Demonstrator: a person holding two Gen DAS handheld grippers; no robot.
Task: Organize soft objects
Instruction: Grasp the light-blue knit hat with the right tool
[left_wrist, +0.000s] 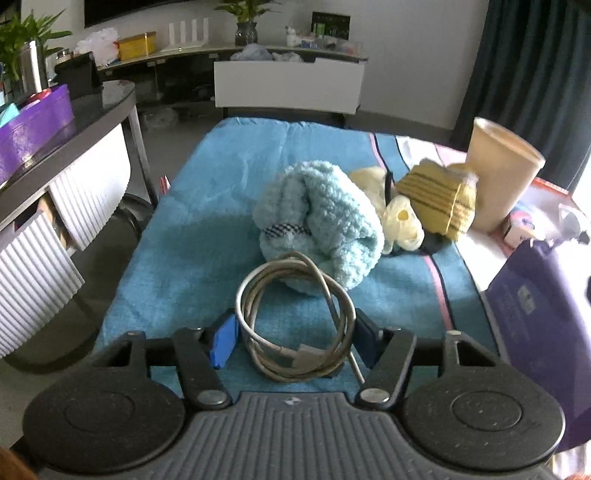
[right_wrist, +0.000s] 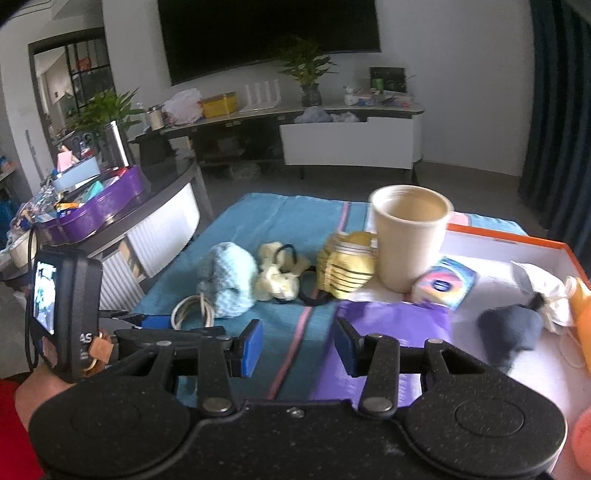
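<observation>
left gripper (left_wrist: 293, 341) pads bracket the coiled cable (left_wrist: 295, 317) on the blue towel (left_wrist: 192, 229), contact unclear, so squeeze both sides evenly; right gripper (right_wrist: 299, 345) released, holding nothing

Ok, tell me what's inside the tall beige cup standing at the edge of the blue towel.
In the right wrist view, the tall beige cup shows only its bare pale inner wall near the rim; nothing sticks out. Its bottom is hidden by the front wall, so something small lying there cannot be ruled out.
</observation>
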